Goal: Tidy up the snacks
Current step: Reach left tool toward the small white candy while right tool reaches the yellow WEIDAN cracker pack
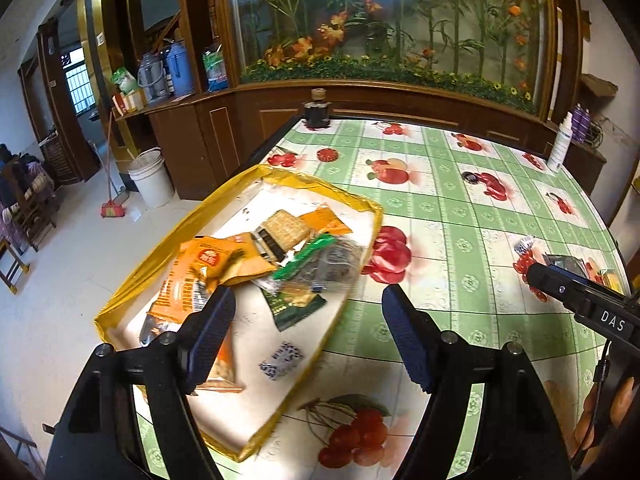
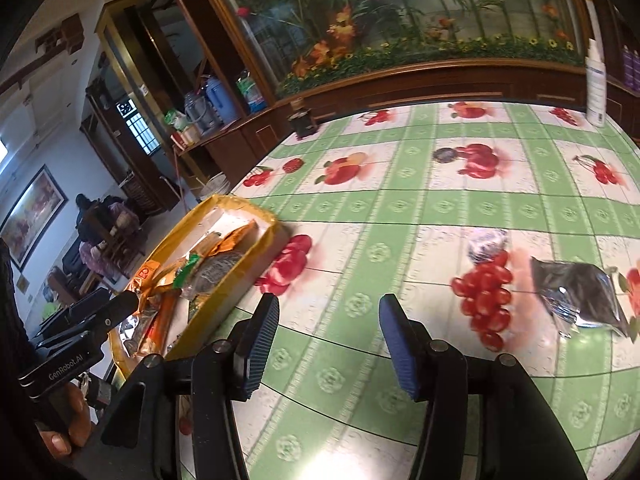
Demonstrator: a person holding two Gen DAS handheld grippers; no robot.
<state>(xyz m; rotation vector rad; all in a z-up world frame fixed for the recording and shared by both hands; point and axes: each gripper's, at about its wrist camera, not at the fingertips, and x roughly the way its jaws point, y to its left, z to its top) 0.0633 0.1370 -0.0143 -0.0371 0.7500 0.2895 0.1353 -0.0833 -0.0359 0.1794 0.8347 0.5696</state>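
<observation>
A shallow yellow-rimmed tray sits at the table's left edge. It holds several snacks: orange packets, a cracker pack, a green-topped packet and a small blue-white packet. My left gripper hangs open over the tray's near right rim, with nothing between its fingers. My right gripper is open over bare tablecloth, right of the tray. A dark foil packet and a small blue-white wrapped sweet lie loose on the cloth ahead of it, to the right.
A green fruit-print cloth covers the table. A dark bottle stands at the far edge and a white spray bottle at the far right. A wooden cabinet with a flower display runs behind. A white bucket stands on the floor to the left.
</observation>
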